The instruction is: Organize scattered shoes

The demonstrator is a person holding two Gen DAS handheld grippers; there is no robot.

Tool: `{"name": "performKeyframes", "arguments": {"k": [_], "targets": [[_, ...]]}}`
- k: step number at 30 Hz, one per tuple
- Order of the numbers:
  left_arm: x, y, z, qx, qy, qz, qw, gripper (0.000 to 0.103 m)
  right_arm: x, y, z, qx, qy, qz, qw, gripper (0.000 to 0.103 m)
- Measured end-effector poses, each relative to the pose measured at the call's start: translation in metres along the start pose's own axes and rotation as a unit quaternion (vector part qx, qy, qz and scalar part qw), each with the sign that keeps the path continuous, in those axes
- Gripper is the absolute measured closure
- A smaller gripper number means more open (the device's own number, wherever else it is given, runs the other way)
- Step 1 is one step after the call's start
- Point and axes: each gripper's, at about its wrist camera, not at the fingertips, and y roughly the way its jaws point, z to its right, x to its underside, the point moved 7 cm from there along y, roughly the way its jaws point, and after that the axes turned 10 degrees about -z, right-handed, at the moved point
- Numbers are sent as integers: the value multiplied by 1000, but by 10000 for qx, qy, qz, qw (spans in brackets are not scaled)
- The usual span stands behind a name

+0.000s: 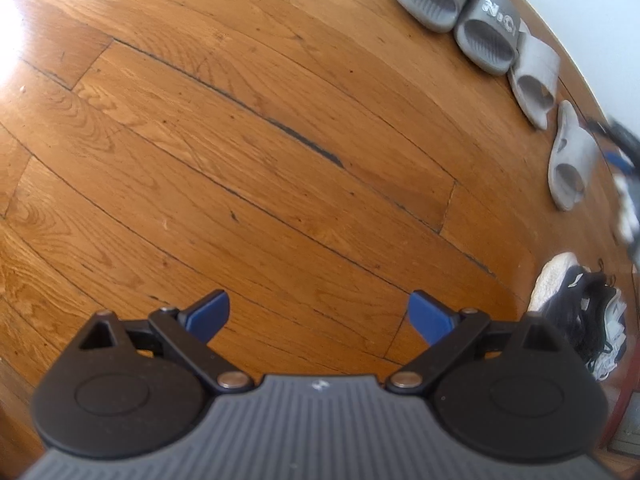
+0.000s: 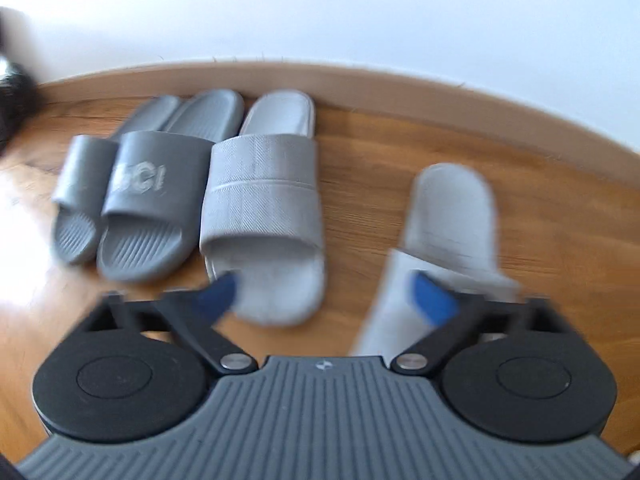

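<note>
Slippers line the skirting board [image 2: 360,80], my landmark here. From the left, two dark grey slippers [image 2: 136,200] sit side by side with heels to the board, then a light grey slipper [image 2: 264,192] touching them. Its mate, the stray slipper [image 2: 452,216], lies right of it, apart and tilted off the board. My right gripper [image 2: 324,296] hovers above that gap, fingers wide and empty. My left gripper [image 1: 320,316] hangs over bare floor [image 1: 240,140], well away from the board, fingers wide too. I judge the pairing step is in hand: next I must straighten the stray against its mate. A black sneaker [image 1: 576,312] waits beyond.
</note>
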Motion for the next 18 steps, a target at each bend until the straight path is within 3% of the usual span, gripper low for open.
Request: {"name": "performKeyframes", "arguments": {"k": [2, 4, 6, 8, 12, 18], "targets": [[-1, 3, 3, -30, 25, -42, 10000, 6, 17, -4, 33, -83, 196, -350, 9992, 0], [-2, 5, 8, -55, 92, -75, 9999, 6, 27, 4, 61, -281, 844, -627, 9941, 0], [-1, 6, 12, -63, 172, -90, 9998, 6, 29, 16, 80, -432, 1545, -702, 9846, 0], [0, 7, 17, -75, 263, -105, 9996, 6, 28, 24, 85, -469, 1859, -672, 9791, 0], [0, 8, 16, -86, 260, -107, 9996, 6, 19, 58, 79, -293, 1803, -879, 9792, 0], [-4, 6, 7, -105, 126, -98, 9998, 6, -6, 73, 74, -143, 1349, -430, 9898, 11]]}}
